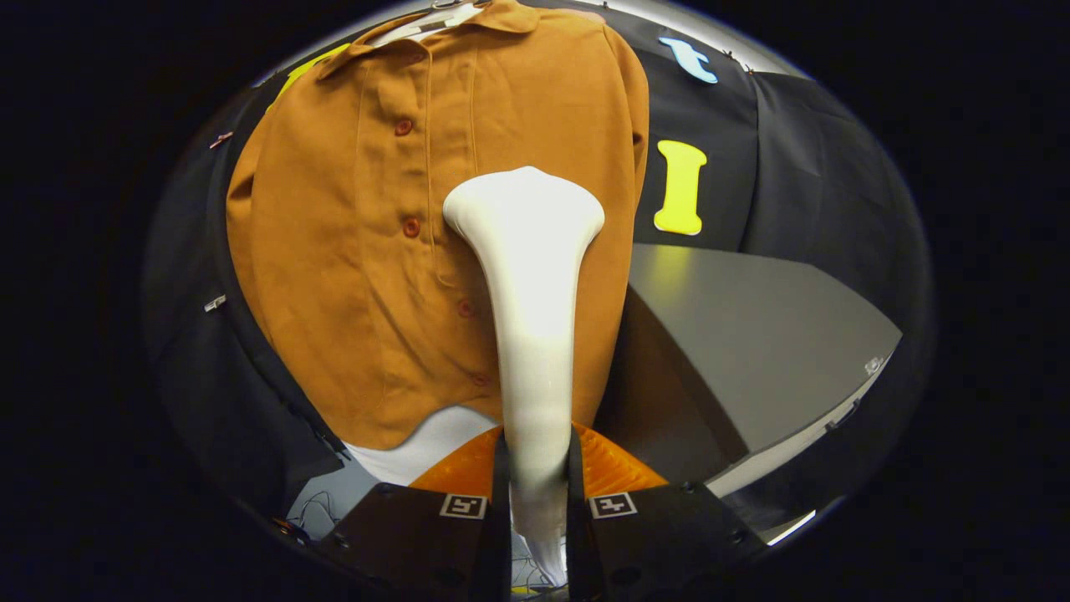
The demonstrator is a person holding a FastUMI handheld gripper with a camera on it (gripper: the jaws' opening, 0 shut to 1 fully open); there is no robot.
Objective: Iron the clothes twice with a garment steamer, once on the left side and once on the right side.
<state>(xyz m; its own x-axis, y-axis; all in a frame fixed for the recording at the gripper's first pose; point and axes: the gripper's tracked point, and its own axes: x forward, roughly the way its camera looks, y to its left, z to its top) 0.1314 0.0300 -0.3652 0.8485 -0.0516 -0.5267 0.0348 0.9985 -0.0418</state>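
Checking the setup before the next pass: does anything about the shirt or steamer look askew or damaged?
Nothing stands out. The gripper is shut on the white steamer, whose head rests against the brown shirt beside its buttons. The shirt hangs buttoned, without visible damage.

Black cloth wall [802, 167]; grey table [752, 334] at right.

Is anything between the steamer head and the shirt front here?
Nothing visible. The gripper is shut on the steamer, whose head lies against the hanging orange shirt, just beside the button placket.
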